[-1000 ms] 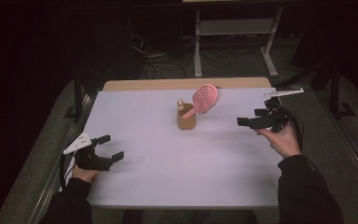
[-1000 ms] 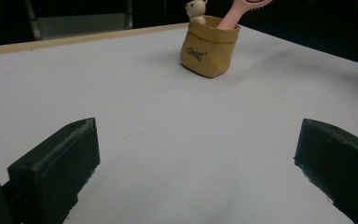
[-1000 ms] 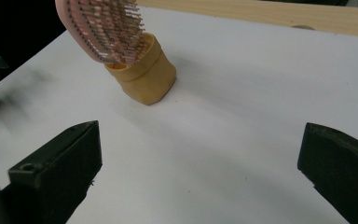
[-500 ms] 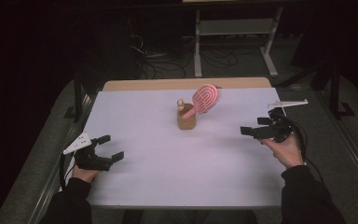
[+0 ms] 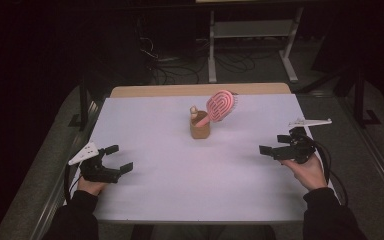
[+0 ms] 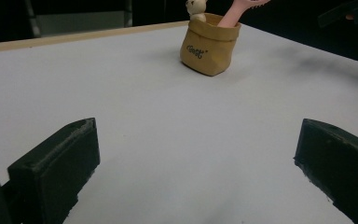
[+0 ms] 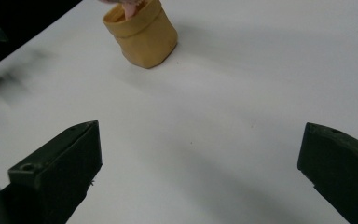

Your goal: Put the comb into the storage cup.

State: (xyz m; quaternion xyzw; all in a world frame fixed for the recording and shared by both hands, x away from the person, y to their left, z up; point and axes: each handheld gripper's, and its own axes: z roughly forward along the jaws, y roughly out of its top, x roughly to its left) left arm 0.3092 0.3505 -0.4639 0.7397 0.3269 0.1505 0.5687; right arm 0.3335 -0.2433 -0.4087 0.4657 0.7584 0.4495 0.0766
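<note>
Left tongs (image 5: 119, 157): jaws spread wide, empty, low over the worktop's (image 5: 180, 180) near left corner.
Right tongs (image 5: 275, 144): jaws spread wide, empty, over the right edge, pointing left.
Tan pouch (image 5: 200, 128): upright at mid worktop toward the far edge, well apart from both tongs; printed lettering on its side.
Pink hairbrush (image 5: 220, 106): handle in the pouch, head leaning up to the right.
Small bear figure (image 6: 196, 7): pokes from the pouch's rim beside the handle.

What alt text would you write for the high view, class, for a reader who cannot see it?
A tan pouch holding a pink hairbrush stands mid-table on a white table. The left gripper and right gripper, both open and empty, sit at the sides.
</note>
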